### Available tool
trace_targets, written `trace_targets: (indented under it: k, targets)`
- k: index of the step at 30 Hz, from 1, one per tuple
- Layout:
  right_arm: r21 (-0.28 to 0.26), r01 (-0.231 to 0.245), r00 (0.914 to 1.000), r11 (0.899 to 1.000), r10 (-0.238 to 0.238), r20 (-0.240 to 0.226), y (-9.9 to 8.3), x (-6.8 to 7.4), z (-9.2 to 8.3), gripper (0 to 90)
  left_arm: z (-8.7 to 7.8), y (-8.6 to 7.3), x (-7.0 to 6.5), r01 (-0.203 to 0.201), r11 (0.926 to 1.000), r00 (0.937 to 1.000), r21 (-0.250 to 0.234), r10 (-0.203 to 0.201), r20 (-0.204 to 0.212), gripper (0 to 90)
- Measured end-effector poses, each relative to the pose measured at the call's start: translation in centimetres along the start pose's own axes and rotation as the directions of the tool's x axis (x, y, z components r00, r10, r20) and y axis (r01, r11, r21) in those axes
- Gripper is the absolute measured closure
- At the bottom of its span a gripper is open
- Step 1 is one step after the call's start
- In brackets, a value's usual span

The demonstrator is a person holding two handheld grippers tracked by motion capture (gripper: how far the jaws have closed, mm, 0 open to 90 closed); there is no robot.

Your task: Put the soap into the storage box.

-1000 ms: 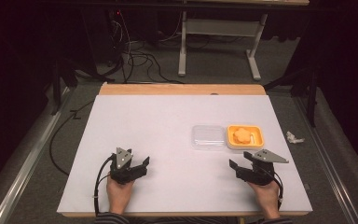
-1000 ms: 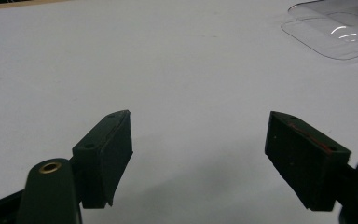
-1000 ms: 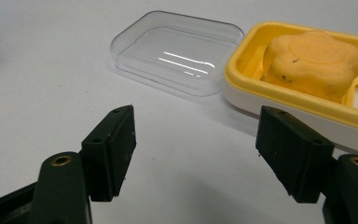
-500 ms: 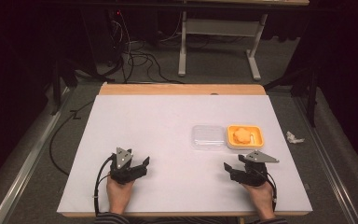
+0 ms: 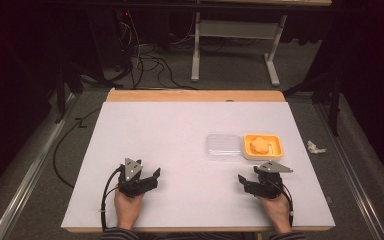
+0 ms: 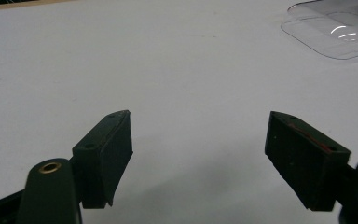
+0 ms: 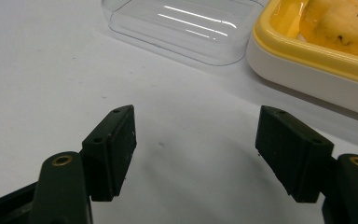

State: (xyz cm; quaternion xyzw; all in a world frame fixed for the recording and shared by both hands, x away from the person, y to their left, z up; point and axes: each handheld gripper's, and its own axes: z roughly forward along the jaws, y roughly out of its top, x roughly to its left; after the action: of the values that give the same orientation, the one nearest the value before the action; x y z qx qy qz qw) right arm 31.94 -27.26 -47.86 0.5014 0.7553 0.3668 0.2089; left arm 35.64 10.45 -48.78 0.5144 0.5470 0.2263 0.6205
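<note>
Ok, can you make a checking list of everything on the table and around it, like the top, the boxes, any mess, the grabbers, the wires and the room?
Surface: white table top with a wooden far edge, bare apart from two things.
Job's things: clear lid lying flat beside a yellow-rimmed box with orange food inside; they sit side by side.
Clutter: crumpled white scrap on the floor right of the table.
Grippers: left hand-held gripper open, holding nothing; right hand-held gripper open, holding nothing, just short of the box.
Cables: one trails from each gripper; more lie on the floor behind the table.
Surroundings: dark room, grey floor, desk frame behind.
</note>
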Motion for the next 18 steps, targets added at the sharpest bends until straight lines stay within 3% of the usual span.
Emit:
trace_targets:
  k: [18]
  targets:
    - [0.027, 0.033, 0.9984, 0.999, -0.034, 0.046, 0.01, 0.51, 0.35, 29.1, -0.01, 0.01, -0.01, 0.002, 1.0, 1.0, -0.001, -0.002, -0.001, 23.6]
